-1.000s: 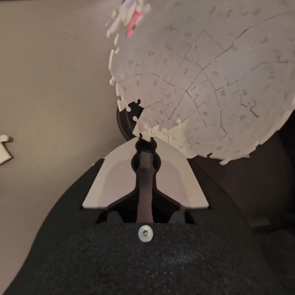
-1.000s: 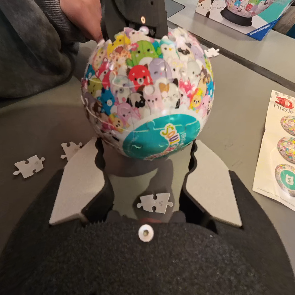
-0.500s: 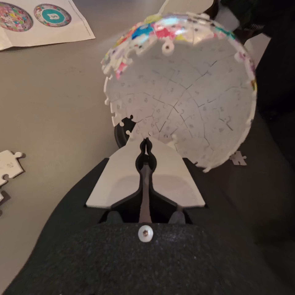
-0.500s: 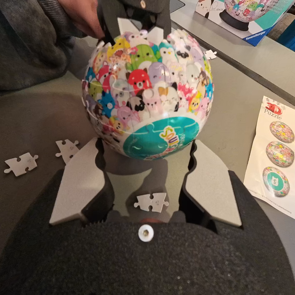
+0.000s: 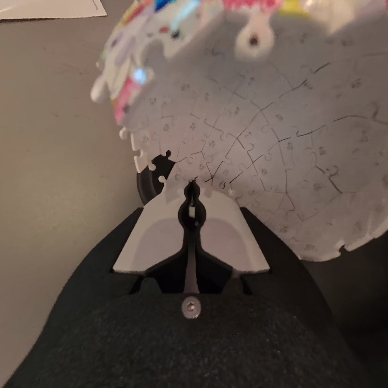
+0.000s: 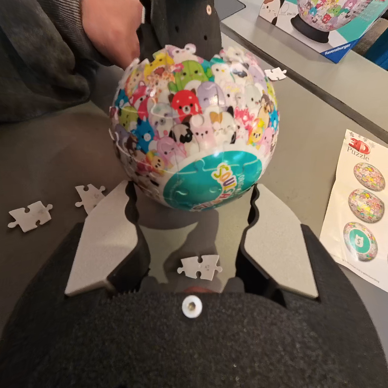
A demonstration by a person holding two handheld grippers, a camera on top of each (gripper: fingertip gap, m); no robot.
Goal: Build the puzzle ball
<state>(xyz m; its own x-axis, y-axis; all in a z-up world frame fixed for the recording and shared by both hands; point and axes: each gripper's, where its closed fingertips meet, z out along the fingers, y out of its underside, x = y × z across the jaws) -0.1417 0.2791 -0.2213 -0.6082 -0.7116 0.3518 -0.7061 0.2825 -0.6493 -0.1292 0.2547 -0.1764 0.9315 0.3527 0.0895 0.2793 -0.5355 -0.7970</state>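
Left claw (image 5: 192, 184) is clenched tight, fingertips pinched right at the rim of the puzzle ball (image 5: 262, 147), apparently on the edge piece there. Right claw (image 6: 192, 189) is spread wide and holds nothing, its fingers sitting either side of the ball's lower end without clearly touching it. That ball is an unfinished shell: colourful cartoon animals and a teal disc outside, plain white numbered pieces inside, with a jagged open edge. It's held up over the grey worktop (image 6: 315, 130). Loose pieces (image 6: 199, 267) lie white side up below, a leaflet (image 6: 357, 210) on the right, the box (image 6: 315, 27) behind.
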